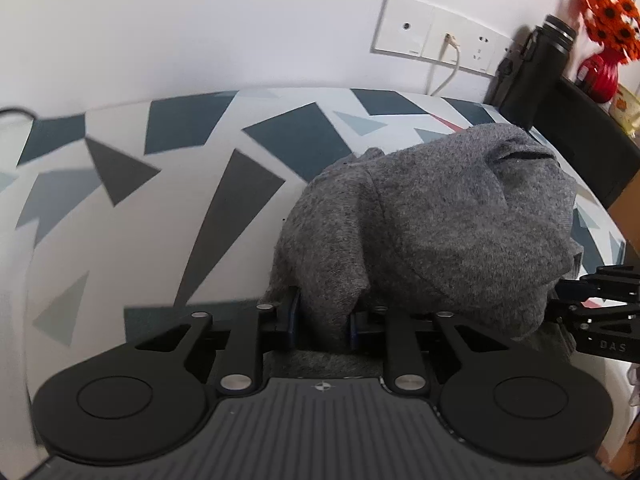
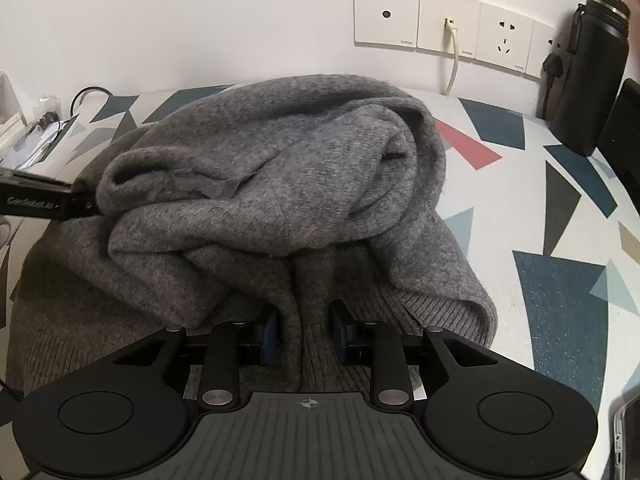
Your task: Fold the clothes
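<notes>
One red vase (image 1: 599,73), left view only, grey sweater (image 2: 256,184) bunched

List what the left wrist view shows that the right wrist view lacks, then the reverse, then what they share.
Left wrist only: orange flowers in a red vase.
Right wrist only: a red triangle fully visible on the tablecloth, and clutter with cables at the table's far left.
Both: the grey sweater, each view's own tongs shut on a fold of it, the wall sockets, and the black bottle.
</notes>
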{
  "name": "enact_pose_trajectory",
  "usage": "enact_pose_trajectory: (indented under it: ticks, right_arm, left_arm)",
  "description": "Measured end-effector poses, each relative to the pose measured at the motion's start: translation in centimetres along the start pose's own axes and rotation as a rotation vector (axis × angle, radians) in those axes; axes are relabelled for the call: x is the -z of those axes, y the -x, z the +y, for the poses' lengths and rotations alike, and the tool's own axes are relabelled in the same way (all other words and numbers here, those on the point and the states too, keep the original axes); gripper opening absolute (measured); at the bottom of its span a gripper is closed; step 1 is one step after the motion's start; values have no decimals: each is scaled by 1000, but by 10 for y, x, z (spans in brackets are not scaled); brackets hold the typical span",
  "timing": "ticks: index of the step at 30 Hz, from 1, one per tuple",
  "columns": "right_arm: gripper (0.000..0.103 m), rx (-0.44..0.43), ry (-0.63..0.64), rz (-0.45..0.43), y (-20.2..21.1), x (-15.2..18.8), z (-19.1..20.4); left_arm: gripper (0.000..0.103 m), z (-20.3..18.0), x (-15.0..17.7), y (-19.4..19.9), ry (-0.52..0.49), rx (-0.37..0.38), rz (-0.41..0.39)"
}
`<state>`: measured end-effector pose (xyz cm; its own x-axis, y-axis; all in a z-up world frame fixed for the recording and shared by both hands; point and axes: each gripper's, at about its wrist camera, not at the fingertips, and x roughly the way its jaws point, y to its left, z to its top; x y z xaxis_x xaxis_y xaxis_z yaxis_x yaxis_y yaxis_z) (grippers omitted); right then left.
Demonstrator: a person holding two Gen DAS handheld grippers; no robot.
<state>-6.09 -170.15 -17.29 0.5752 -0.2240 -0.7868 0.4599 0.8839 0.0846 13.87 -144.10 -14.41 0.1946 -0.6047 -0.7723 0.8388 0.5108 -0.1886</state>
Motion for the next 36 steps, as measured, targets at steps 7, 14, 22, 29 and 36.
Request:
enact_pose_trajectory:
  ticks: [7,14,22,29,36]
  right_arm:
    - [26,7,5,3,-1,-1,1]
    - [27,28,13,5,0,-1,6]
    - [42,66,0,6,-1,1,8]
    - [55,70,-31,15,-3,1,2]
    - [89,51,-21,45,-9,2,0]
  left_arm:
    - [23,-5,25,18,59,-21,11]
    - [24,-9,40,26,98,-33,6]
    - [35,-7,37,22,98,-20,14]
    - [60,-5,36,20,103,21,24]
    - [86,-14,36,15,80,34,30]
